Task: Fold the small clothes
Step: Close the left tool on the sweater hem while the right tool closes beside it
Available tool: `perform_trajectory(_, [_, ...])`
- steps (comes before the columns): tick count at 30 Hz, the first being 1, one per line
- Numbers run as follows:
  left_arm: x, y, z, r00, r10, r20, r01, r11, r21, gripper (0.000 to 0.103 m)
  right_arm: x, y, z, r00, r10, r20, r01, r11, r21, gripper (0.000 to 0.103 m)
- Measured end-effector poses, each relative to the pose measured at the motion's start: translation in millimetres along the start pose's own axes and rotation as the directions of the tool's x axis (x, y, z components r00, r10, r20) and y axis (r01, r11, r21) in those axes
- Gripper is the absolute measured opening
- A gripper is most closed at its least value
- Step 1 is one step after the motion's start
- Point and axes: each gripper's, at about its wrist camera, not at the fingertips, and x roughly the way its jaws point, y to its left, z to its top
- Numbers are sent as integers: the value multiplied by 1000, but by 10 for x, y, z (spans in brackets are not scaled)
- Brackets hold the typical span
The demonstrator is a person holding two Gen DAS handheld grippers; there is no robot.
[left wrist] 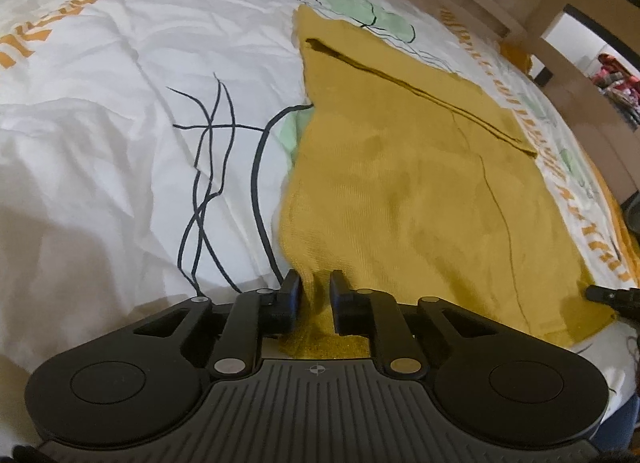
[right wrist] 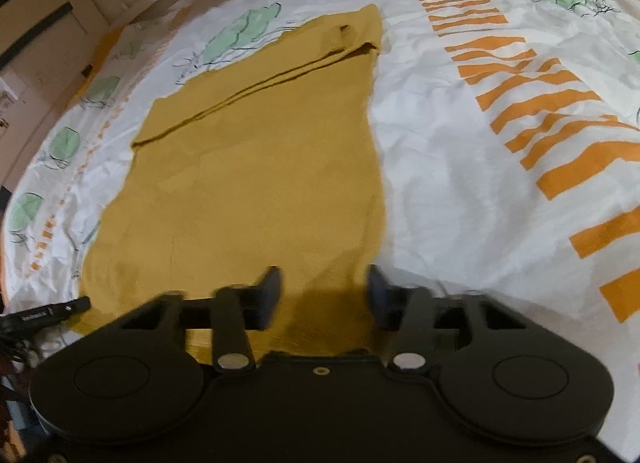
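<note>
Pinching the near hem of the mustard knit garment (left wrist: 400,191), the left tool (left wrist: 314,283) readies a fold across the bed's duvet (left wrist: 120,103). The right tool (right wrist: 324,279) straddles the opposite near corner, fingers apart, probably to grip it.

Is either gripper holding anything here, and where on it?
Left gripper pinches the mustard garment at its near-left hem corner. Right gripper is open, holding nothing.

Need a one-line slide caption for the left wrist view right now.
Left gripper pinches the near edge of the mustard garment, which is spread across the patterned bedsheet.
</note>
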Motion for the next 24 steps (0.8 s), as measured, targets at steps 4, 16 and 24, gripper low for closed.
perform_trajectory(4, [-86, -9, -7, 999, -30, 40, 30, 1000, -2, 4, -45, -47, 2, 999, 38, 16, -38, 999, 22, 16])
perform_trajectory(16, [-512, -57, 418, 971, -106, 214, 118, 992, -44, 4, -311, -139, 247, 971, 166, 173, -189, 973, 130, 15])
perform_trajectory(24, [-505, -135, 727, 952, -131, 275, 151, 987, -53, 4, -308, -99, 510, 954, 200, 221, -235, 962, 141, 15])
